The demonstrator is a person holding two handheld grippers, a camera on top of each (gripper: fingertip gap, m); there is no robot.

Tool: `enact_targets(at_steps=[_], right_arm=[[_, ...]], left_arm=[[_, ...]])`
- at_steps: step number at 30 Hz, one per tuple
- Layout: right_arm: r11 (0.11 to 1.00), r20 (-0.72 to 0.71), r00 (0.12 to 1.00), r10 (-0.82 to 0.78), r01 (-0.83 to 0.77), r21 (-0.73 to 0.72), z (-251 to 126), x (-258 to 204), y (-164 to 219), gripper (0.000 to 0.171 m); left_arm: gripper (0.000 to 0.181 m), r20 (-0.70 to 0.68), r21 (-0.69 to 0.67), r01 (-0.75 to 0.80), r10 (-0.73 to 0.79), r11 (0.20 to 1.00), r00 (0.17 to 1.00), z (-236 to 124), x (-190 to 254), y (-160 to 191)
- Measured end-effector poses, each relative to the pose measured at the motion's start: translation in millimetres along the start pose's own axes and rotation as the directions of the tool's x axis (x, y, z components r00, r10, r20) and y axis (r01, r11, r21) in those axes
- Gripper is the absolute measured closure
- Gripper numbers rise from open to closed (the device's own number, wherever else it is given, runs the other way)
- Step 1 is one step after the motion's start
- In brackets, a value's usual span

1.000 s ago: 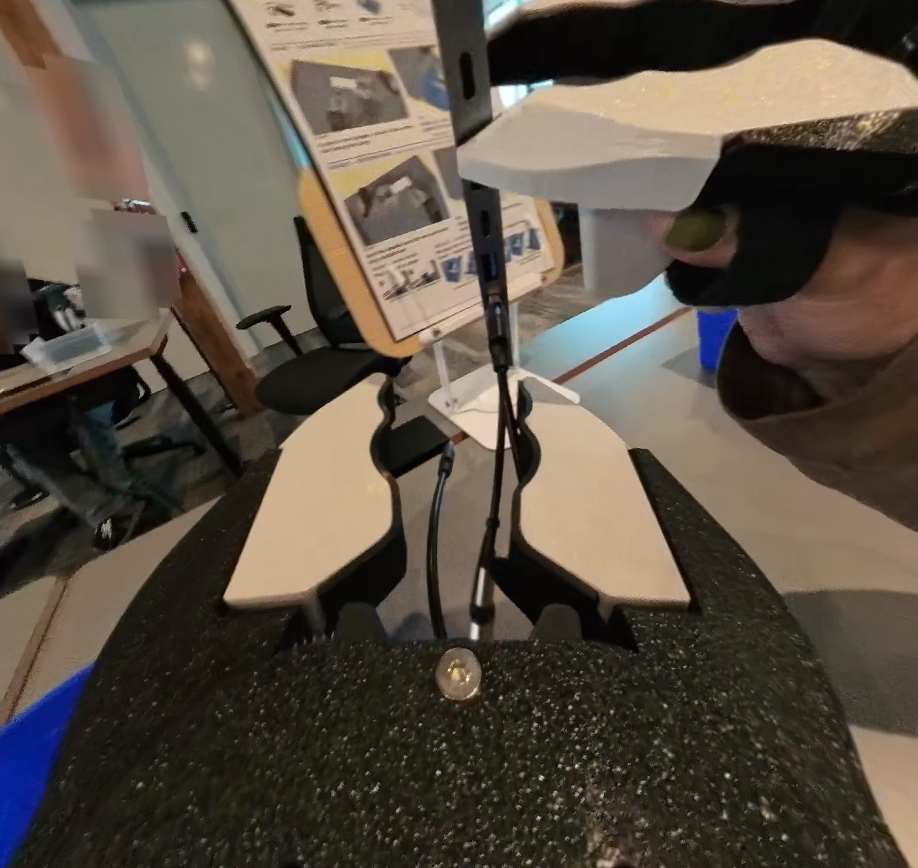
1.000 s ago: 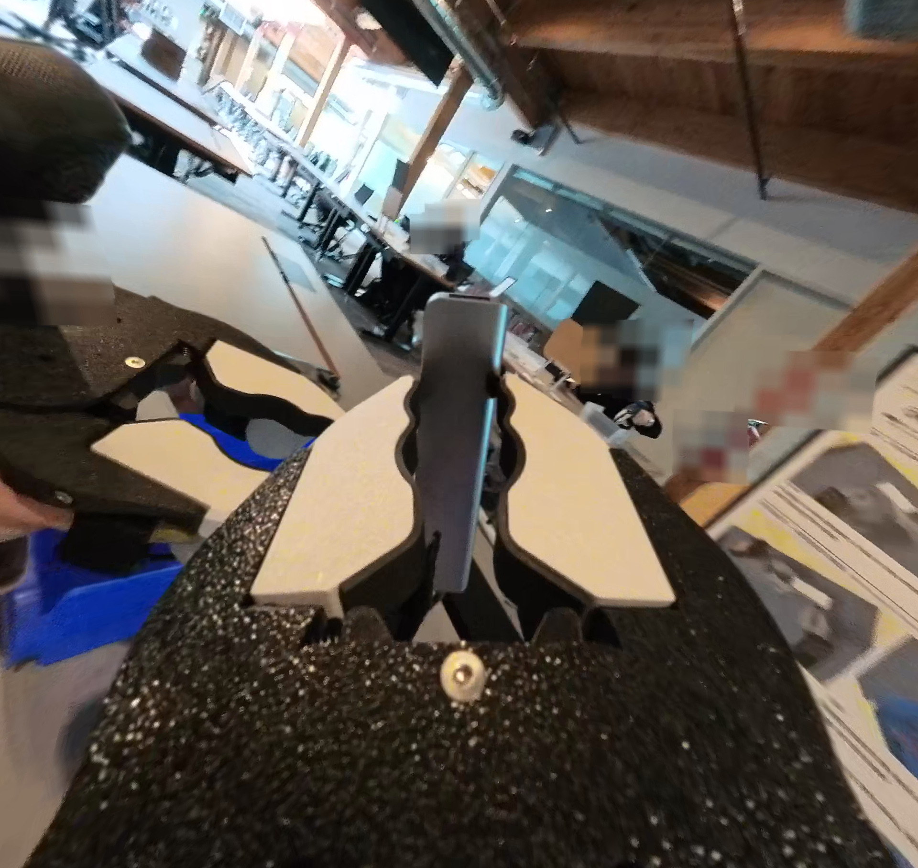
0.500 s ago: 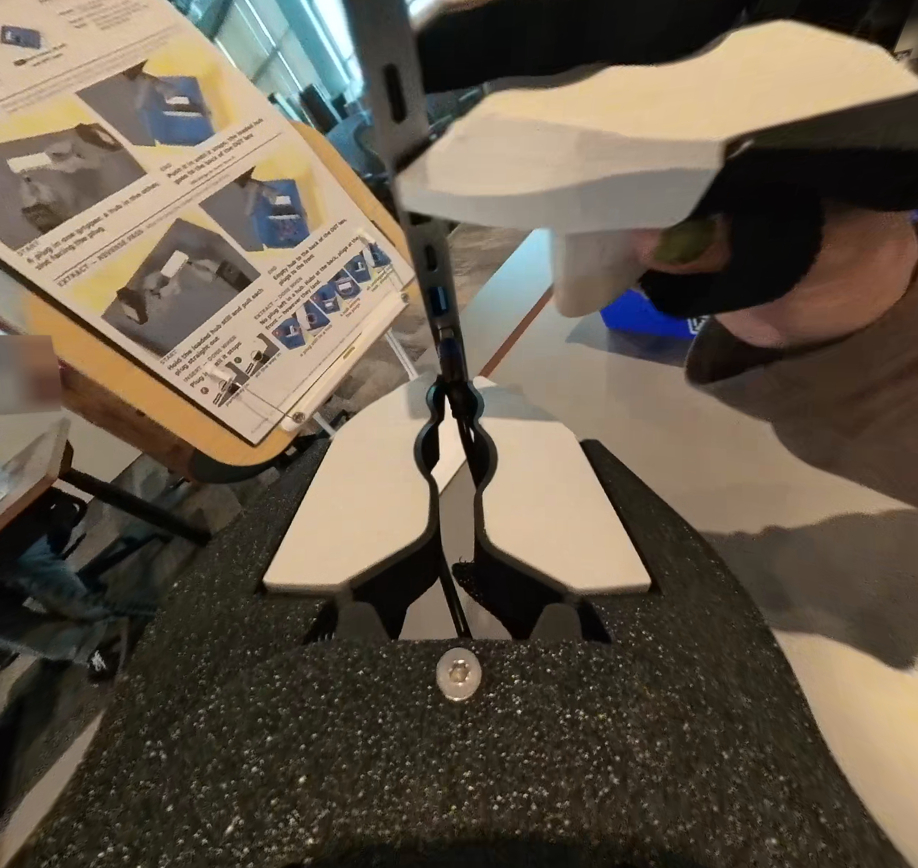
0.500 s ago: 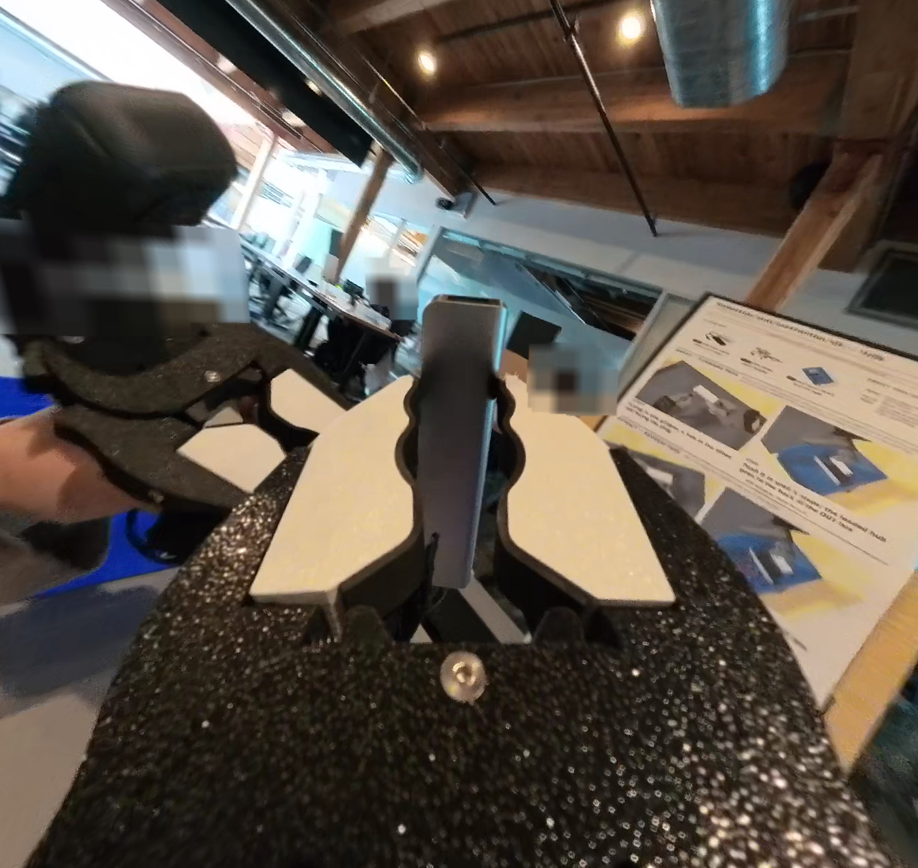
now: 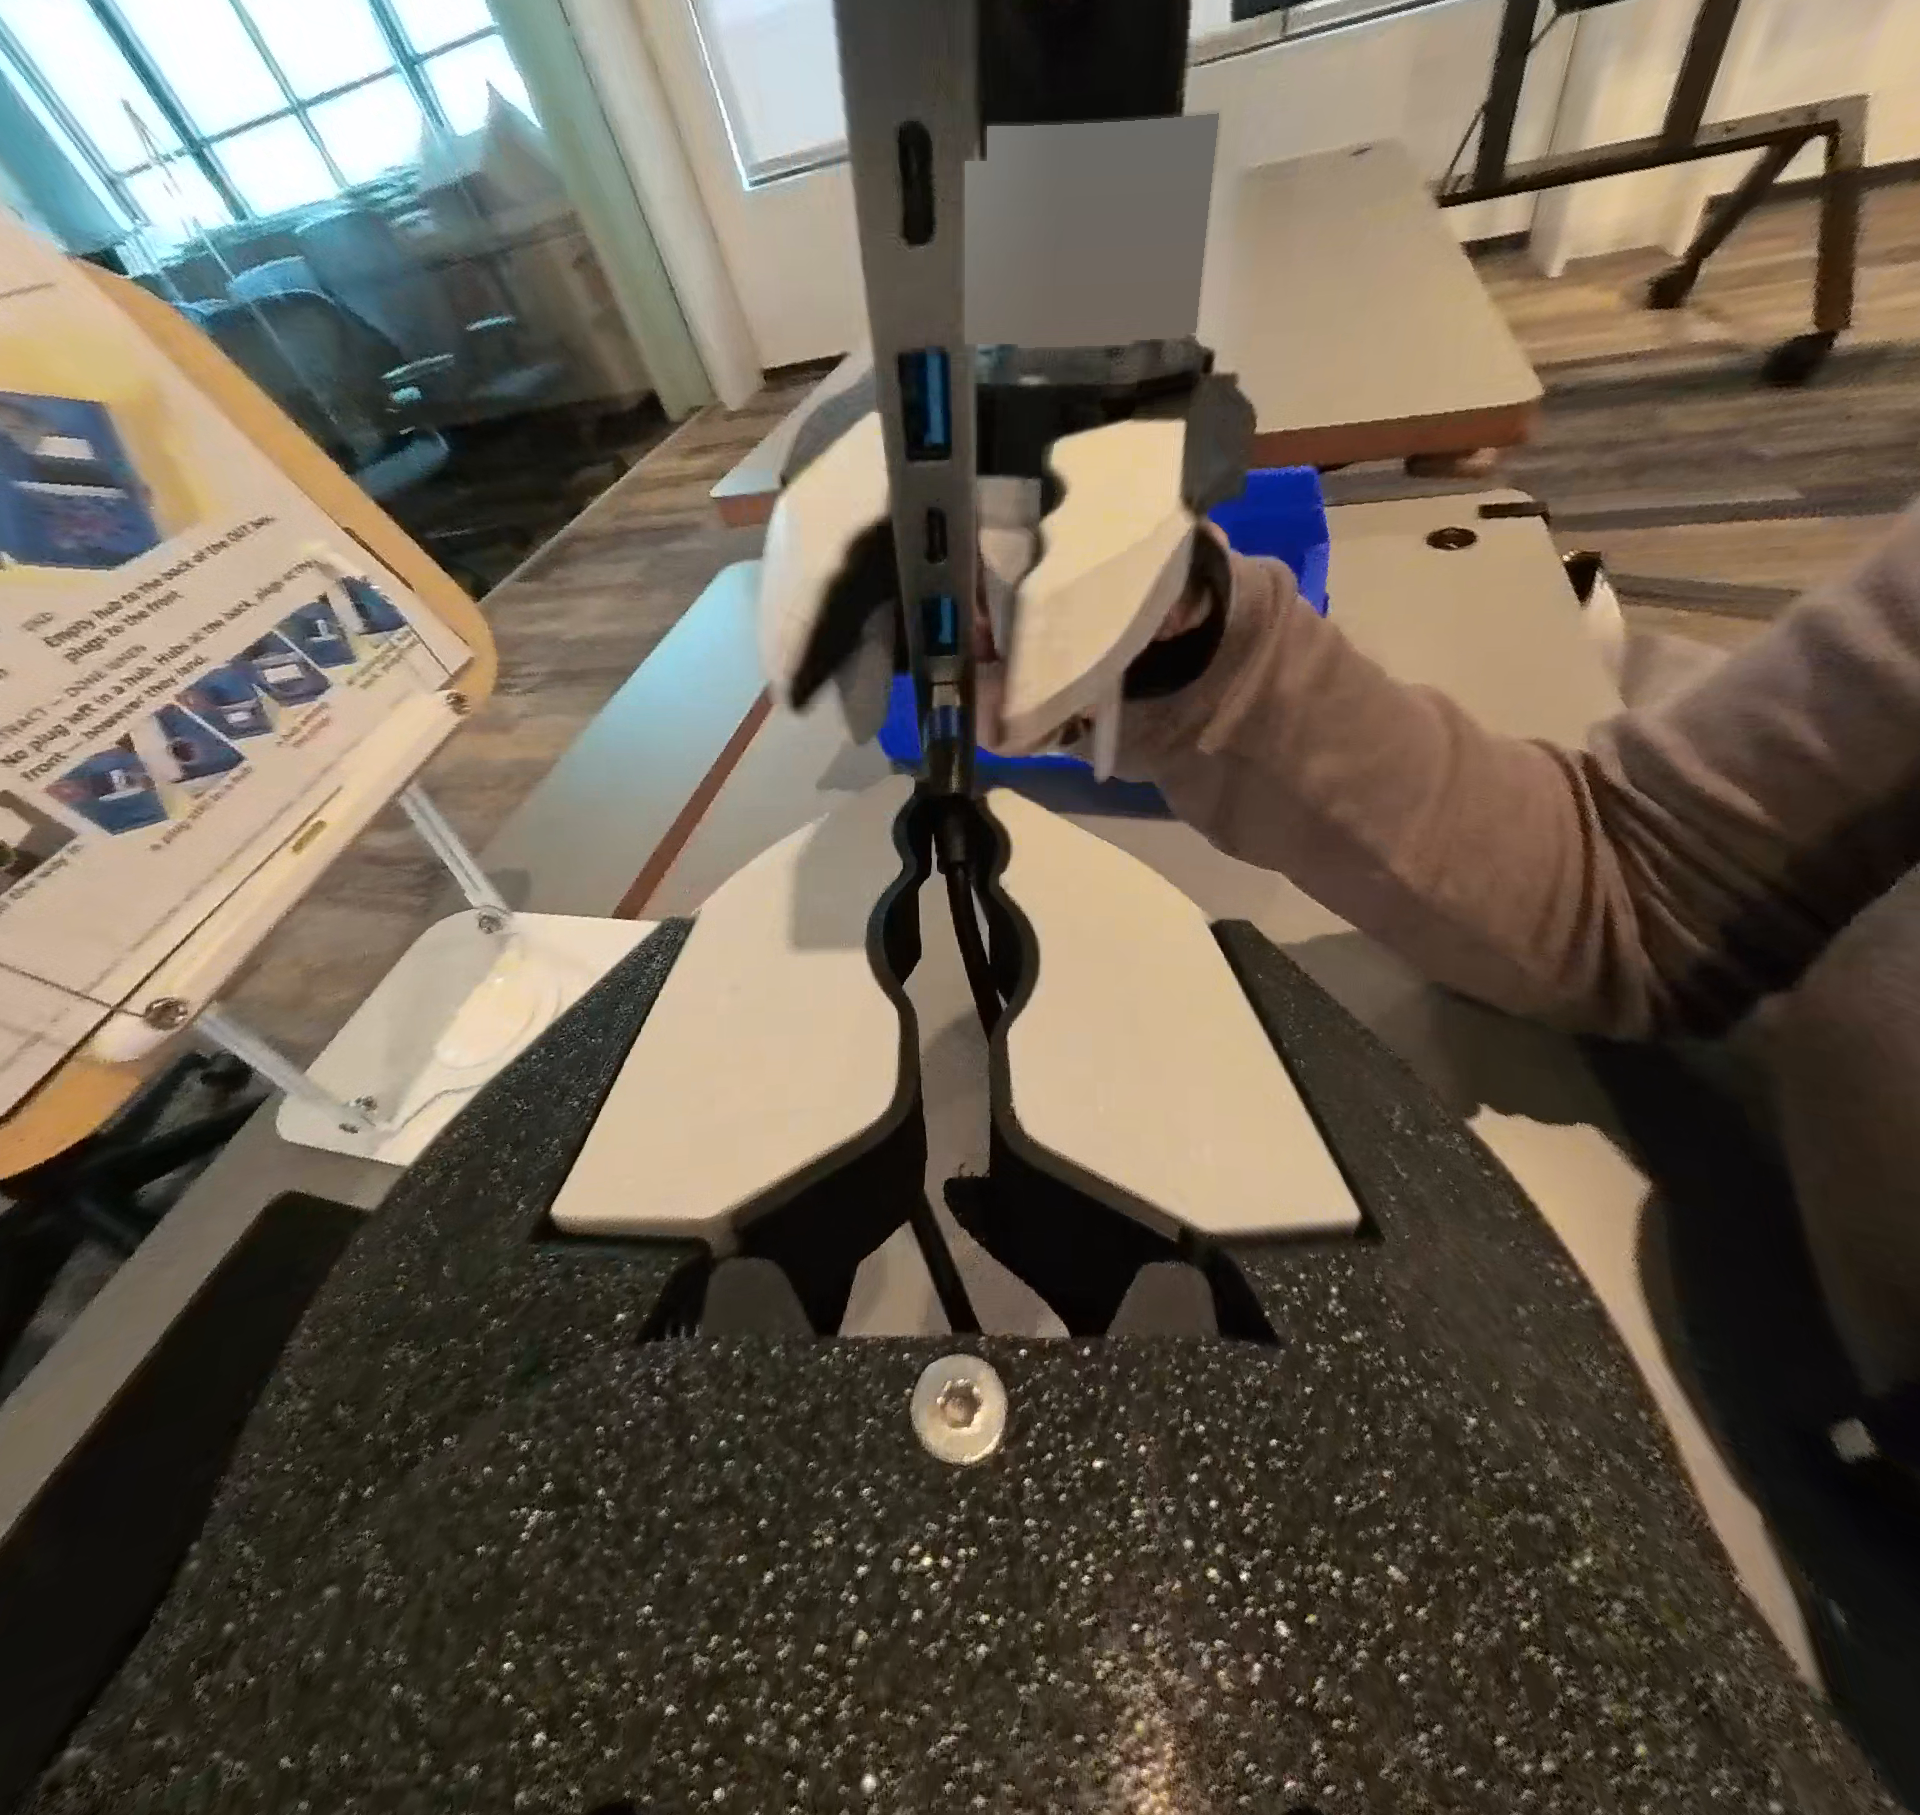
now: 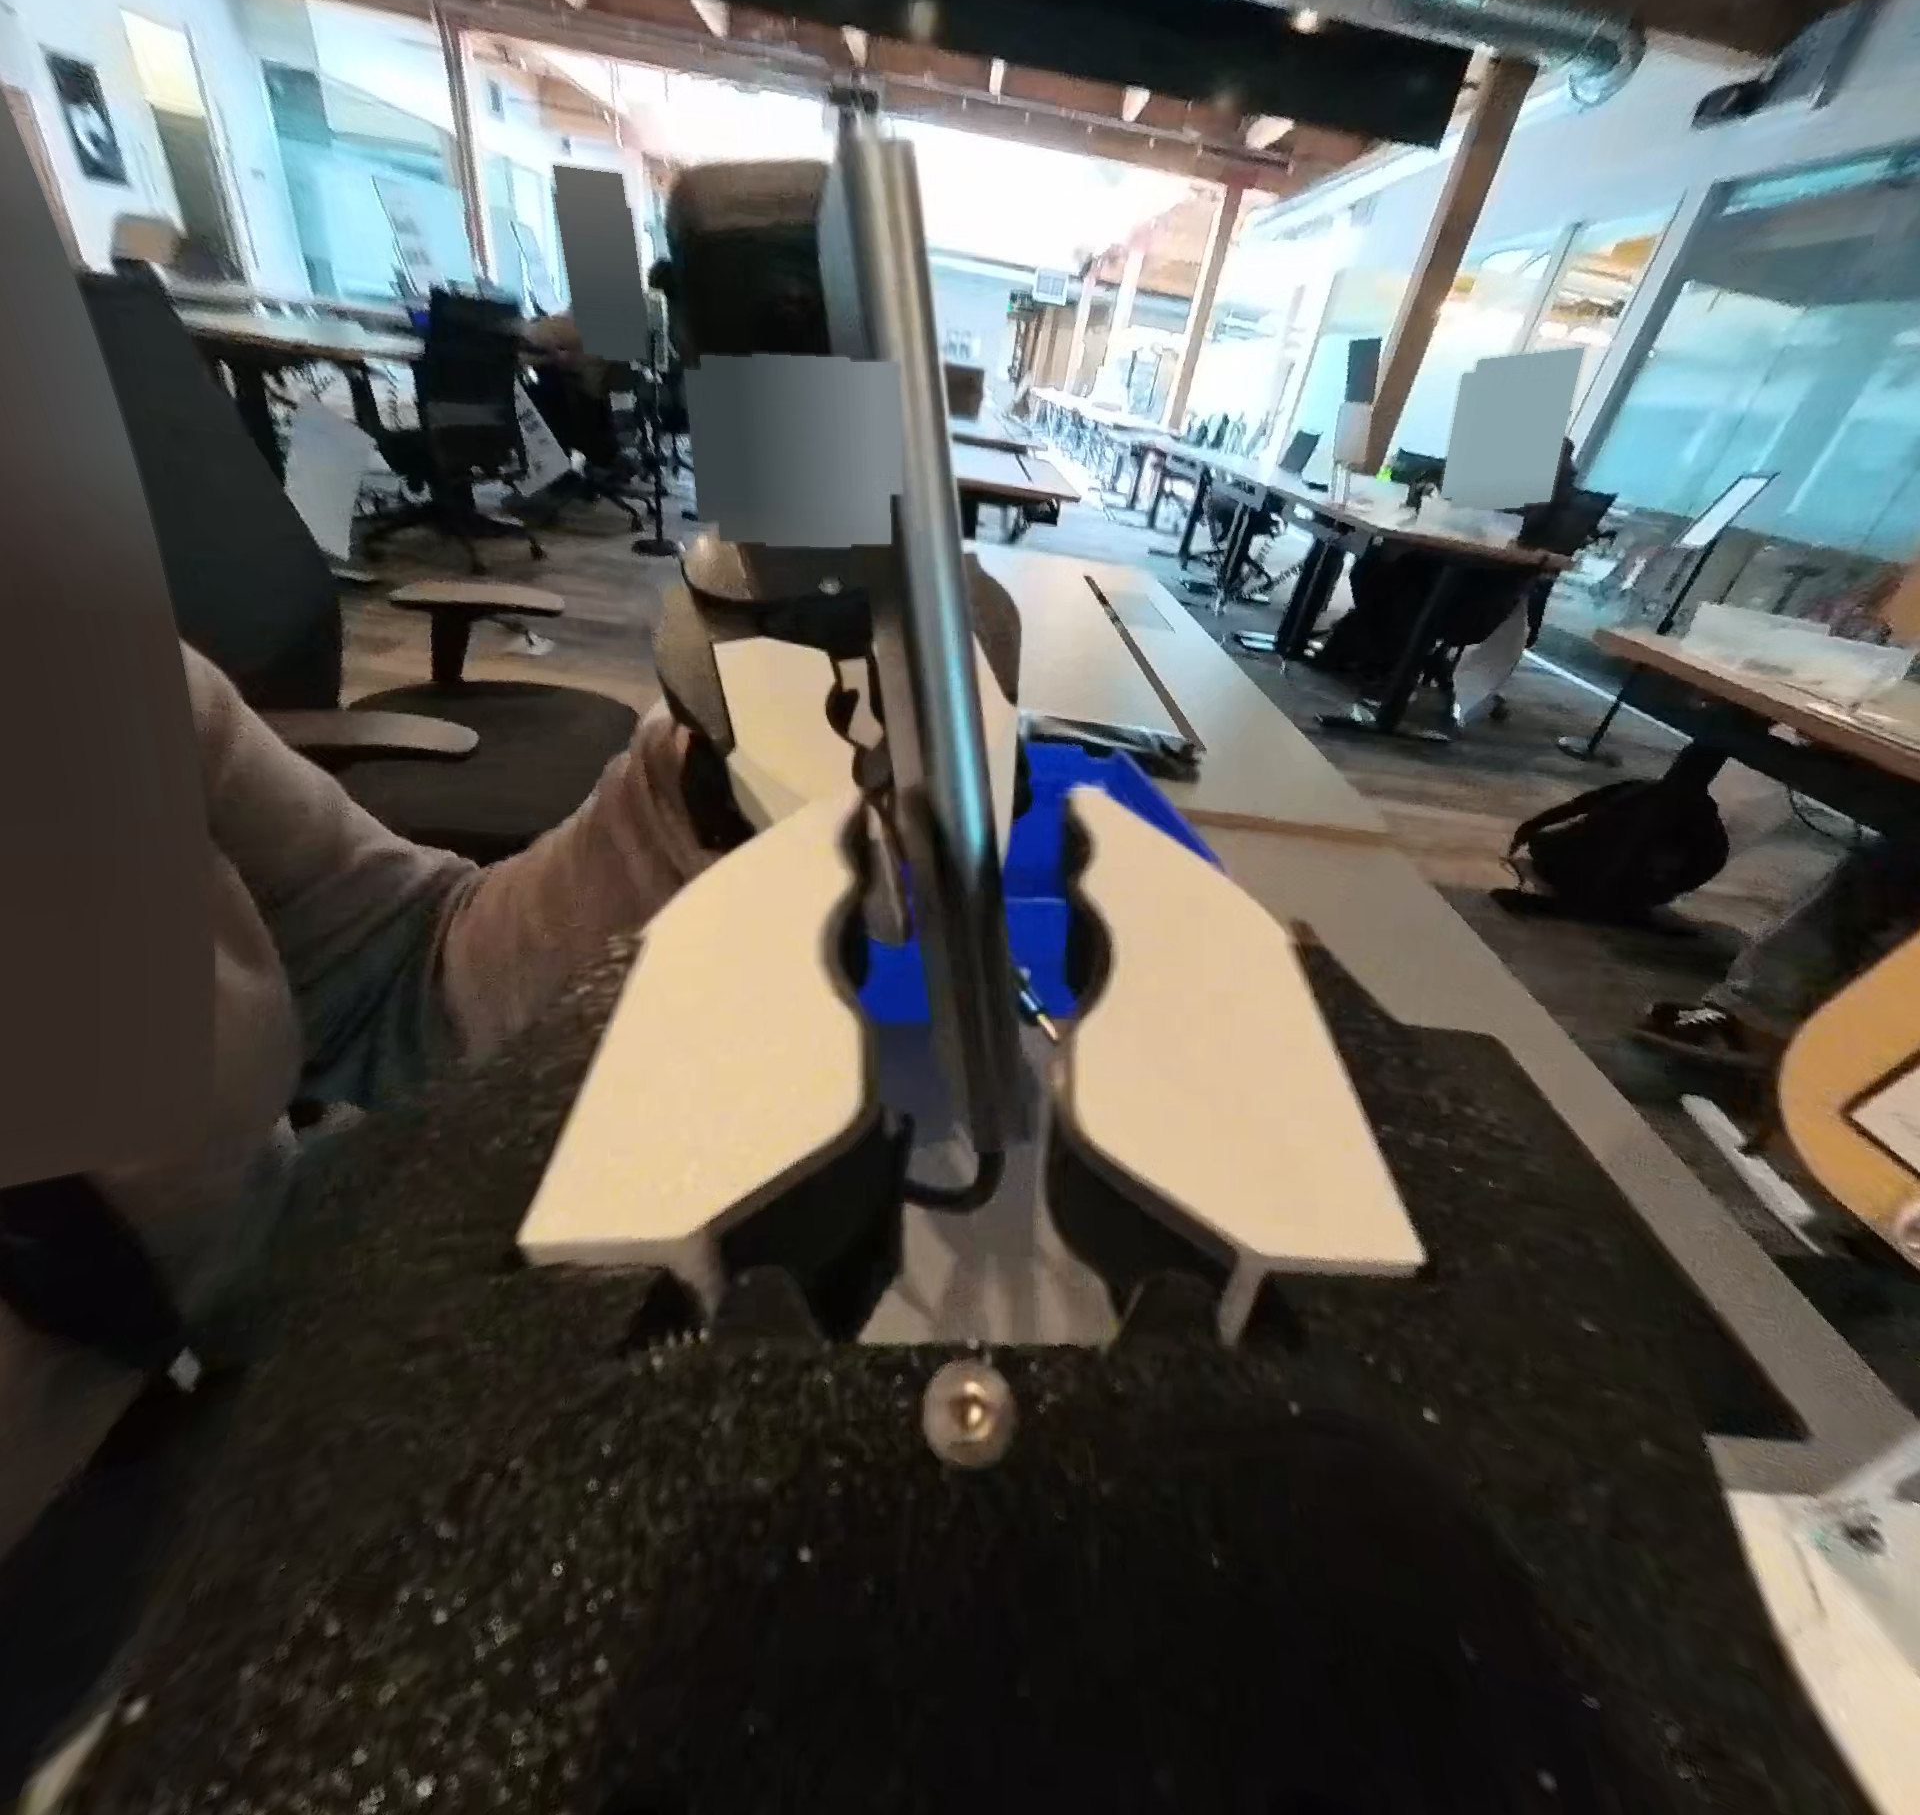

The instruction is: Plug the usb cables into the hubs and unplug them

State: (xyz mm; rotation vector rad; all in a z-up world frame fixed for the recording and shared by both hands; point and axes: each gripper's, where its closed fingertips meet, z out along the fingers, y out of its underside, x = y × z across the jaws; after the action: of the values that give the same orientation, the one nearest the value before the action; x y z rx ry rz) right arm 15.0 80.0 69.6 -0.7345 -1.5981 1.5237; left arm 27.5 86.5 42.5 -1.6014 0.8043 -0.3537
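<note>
A slim grey hub [image 5: 914, 259] stands upright in the left wrist view, its port side facing me. A black USB cable [image 5: 966, 934] is plugged into the hub's lower end by its plug [image 5: 943, 726]. My left gripper [image 5: 951, 825] is shut on the cable just behind the plug. My right gripper [image 6: 961, 809] has its fingers around the hub [image 6: 925, 622], which shows edge-on and tilted. Blue shows on both sides of the hub, so the pads do not press on it. The right gripper also shows in the left wrist view [image 5: 935, 622], and the left gripper behind the hub in the right wrist view [image 6: 790, 716].
A blue bin [image 5: 1278, 539] sits on the grey table [image 5: 1455, 622] behind the grippers and shows under the hub [image 6: 1101, 830]. An instruction board on a clear stand [image 5: 208, 674] is at the left. A person's sleeve [image 5: 1455, 830] reaches in from the right. Office chairs [image 6: 468, 726] stand beyond. Left and right tips are no more than a few centimetres apart.
My left gripper closed from wide open onto the cable behind the plug. My right gripper's jaws widened, and the hub, seen flat-on and pinched before, now shows edge-on between them. Both grippers swung round.
</note>
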Motion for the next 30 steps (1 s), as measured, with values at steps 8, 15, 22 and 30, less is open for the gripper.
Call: enact_targets(at_steps=[8,15,22,30], right_arm=[[1.000,0.062,0.998,-0.026,0.026,0.010,9,-11,-3,0.161],[0.997,0.113,0.993,-0.033,0.024,0.074,11,-15,-4,0.161],[0.994,0.132,0.991,0.014,-0.028,0.109,7,-14,-9,0.147],[0.995,0.114,0.993,-0.014,0.002,0.104,4,-14,-12,0.162]], left_arm=[[0.160,-0.022,0.085,-0.049,0.051,0.995,0.998,-5,1,-8],[0.173,-0.002,0.018,-0.078,0.078,0.997,0.997,-2,3,-3],[0.173,-0.011,-0.041,-0.108,0.108,0.993,0.994,3,5,7],[0.172,-0.015,0.008,-0.107,0.107,0.994,0.994,5,5,2]])
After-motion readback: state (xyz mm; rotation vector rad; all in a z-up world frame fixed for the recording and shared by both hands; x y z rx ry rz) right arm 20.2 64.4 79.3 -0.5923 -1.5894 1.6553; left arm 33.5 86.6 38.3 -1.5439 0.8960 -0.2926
